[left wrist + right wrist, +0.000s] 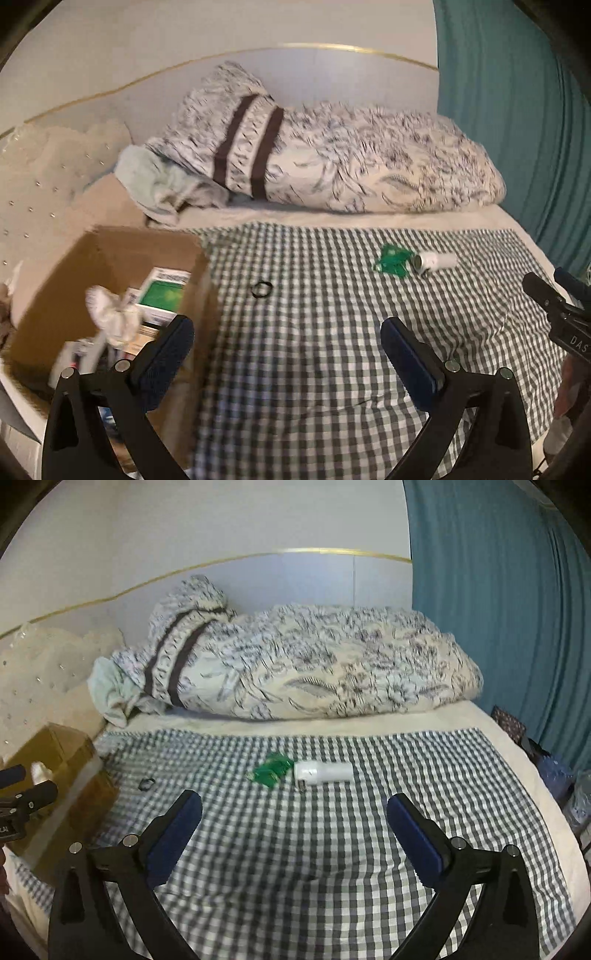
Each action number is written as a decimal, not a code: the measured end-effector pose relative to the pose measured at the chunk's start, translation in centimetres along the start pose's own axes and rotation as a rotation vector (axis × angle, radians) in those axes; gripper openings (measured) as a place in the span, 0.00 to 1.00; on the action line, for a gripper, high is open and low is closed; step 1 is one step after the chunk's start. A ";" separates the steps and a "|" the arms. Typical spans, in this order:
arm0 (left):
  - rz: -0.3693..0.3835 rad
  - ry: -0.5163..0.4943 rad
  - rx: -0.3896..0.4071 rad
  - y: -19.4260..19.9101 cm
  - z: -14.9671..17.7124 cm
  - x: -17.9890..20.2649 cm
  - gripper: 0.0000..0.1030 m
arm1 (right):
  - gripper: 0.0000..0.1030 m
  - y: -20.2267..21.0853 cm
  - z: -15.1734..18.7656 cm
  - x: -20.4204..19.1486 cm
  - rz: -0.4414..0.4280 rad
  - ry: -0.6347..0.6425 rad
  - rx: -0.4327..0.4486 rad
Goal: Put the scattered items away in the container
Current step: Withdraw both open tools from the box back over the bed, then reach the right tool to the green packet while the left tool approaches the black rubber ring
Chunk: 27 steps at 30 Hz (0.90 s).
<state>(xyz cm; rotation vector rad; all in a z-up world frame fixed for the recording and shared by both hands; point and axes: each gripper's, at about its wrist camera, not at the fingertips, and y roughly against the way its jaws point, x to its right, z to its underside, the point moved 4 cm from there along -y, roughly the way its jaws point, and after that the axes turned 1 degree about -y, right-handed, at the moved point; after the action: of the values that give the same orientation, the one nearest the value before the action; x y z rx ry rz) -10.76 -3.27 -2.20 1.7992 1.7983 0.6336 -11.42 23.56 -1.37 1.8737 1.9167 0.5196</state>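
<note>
Both open wide and empty, left hand-held gripper by the cardboard box at nine o'clock, right hand-held gripper aimed for grabbing the white tube and green packet at twelve o'clock on the bed.

- On the bed in front of you a grey-and-white checked cloth is spread flat, with some creases nearest you.
- Under it, you can see a cream sheet showing as a band along the far edge.
- Behind that lies a rolled duvet with a dark leafy print; two brown stripes cross its left end.
- A pale blue-green cloth is bunched at the duvet's left end, touching it.
- To your left stands a beige tufted headboard dotted with shiny studs.
- A teal curtain hangs on your right.
- The wall behind is white, crossed by a thin gold trim line.
</note>
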 end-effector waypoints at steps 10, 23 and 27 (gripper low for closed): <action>0.054 0.096 -0.149 -10.8 1.4 -0.1 1.00 | 0.98 -9.5 2.4 -1.6 -0.071 -0.071 -0.154; -0.120 0.114 -0.197 -20.9 1.6 -2.5 1.00 | 0.98 -21.1 2.6 -5.9 -0.069 -0.069 -0.301; -0.180 0.149 -0.211 -23.4 1.5 -2.9 1.00 | 0.98 -23.6 2.3 -5.9 -0.033 -0.070 -0.324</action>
<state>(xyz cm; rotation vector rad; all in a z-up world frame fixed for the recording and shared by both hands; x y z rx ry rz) -27.55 -6.51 -18.46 1.4667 1.8863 0.8686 -30.10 16.94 -15.66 1.6283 1.6988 0.6975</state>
